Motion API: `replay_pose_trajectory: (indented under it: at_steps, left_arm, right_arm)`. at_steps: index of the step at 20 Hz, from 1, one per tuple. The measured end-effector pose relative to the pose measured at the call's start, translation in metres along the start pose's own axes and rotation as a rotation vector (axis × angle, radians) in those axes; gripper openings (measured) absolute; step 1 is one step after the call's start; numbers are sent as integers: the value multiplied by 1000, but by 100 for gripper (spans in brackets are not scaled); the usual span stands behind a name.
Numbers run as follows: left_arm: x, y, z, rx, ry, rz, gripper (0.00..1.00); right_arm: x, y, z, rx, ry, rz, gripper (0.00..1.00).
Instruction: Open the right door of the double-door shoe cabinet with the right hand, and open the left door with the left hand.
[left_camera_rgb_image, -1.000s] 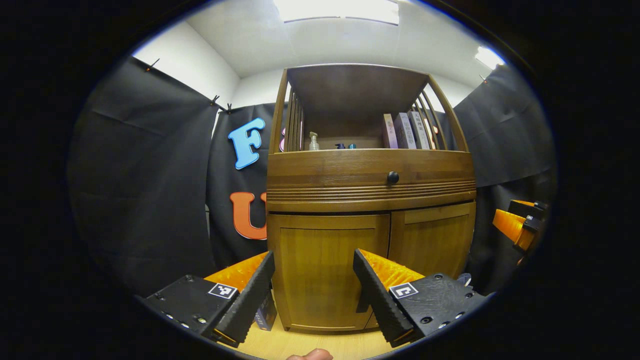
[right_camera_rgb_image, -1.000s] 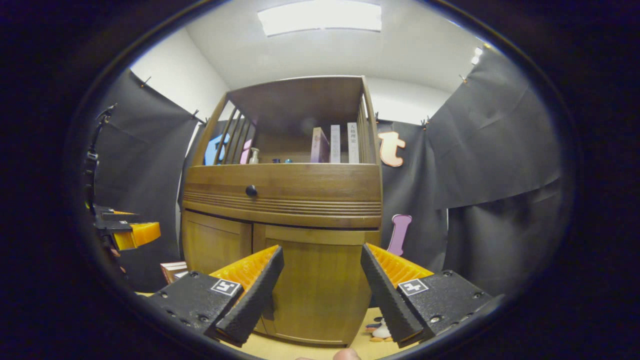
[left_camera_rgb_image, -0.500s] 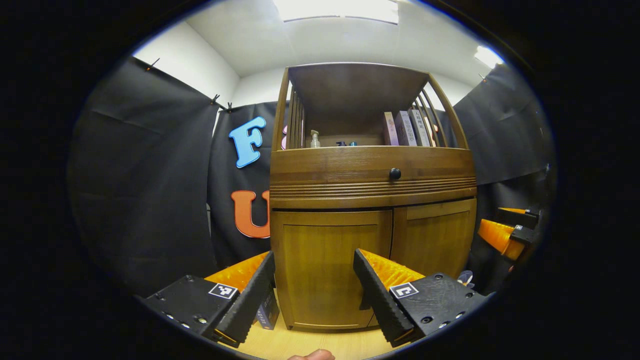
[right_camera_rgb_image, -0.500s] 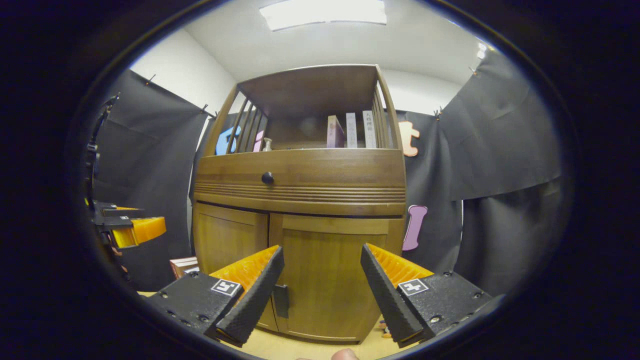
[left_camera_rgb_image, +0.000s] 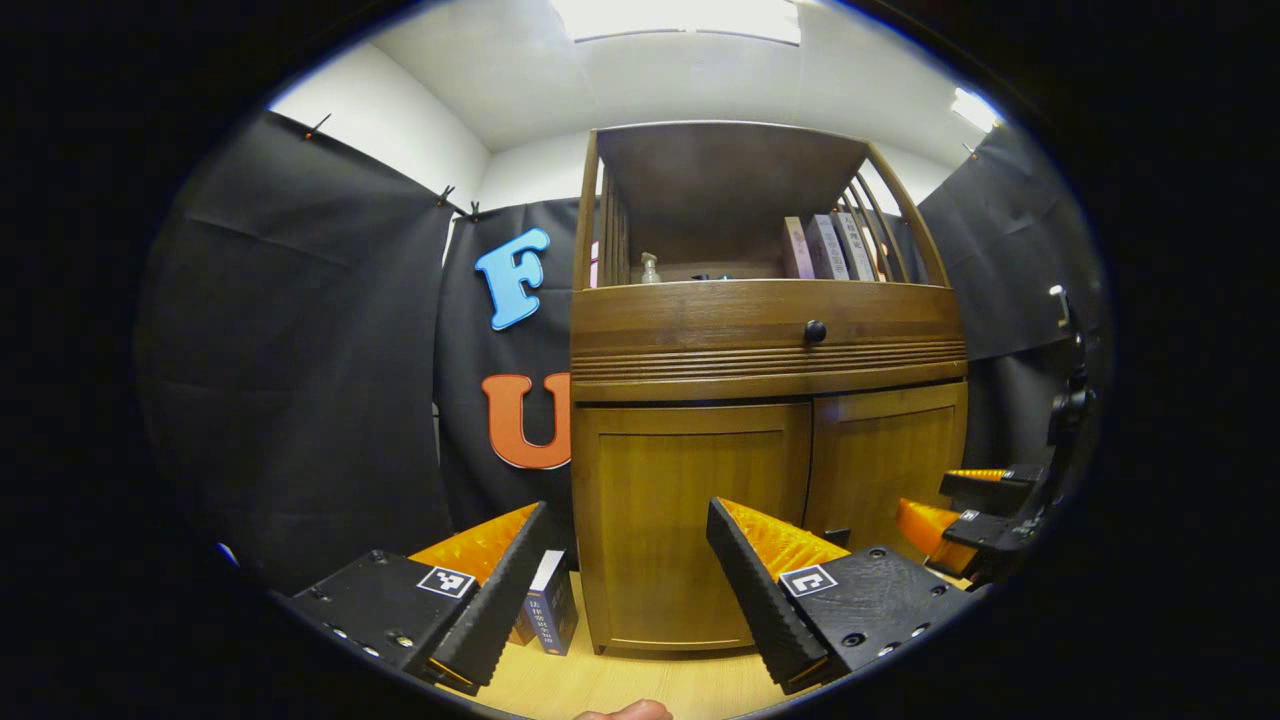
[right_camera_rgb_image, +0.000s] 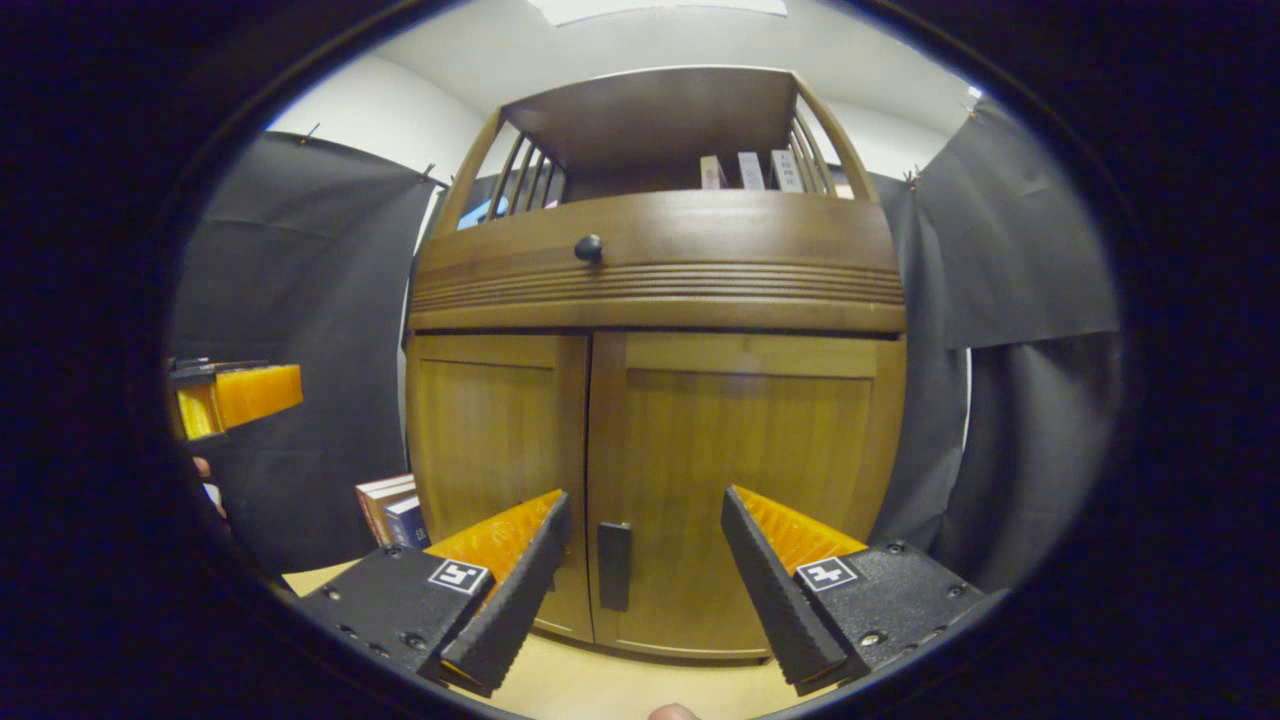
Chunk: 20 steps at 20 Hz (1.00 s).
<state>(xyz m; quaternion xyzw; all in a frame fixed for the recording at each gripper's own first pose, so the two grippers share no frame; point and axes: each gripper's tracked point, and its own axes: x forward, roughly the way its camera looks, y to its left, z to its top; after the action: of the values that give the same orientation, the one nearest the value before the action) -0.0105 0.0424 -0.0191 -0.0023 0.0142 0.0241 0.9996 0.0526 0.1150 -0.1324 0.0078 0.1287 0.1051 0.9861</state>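
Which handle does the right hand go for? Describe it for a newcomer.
Find the wooden shoe cabinet with two lower doors. On the right door, low along its inner edge, sits a small dark vertical handle, unlike the round knob above.

Left door's (left_camera_rgb_image: 690, 530) lower right corner hidden behind left gripper's (left_camera_rgb_image: 628, 580) right finger (left_camera_rgb_image: 760, 590). Right door's (left_camera_rgb_image: 885, 470) bottom blocked by the same finger and by right gripper (left_camera_rgb_image: 945, 505), itself cut off at view edge. Book spines (right_camera_rgb_image: 750, 170) on shelf too small to read. Left gripper (right_camera_rgb_image: 235, 395) clipped at right gripper view's edge.
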Motion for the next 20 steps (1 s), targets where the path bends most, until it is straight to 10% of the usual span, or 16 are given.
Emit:
replay_pose_trajectory:
  at_steps: [13, 20]
  left_arm:
    - [9, 43, -28, -1, 68, 32, 95]
    - [20, 42, -41, -7, 101, 6, 95]
  right_arm:
    - [95, 23, -106, 10, 229, -43, 83]
    - [117, 17, -120, 17, 239, -91, 48]
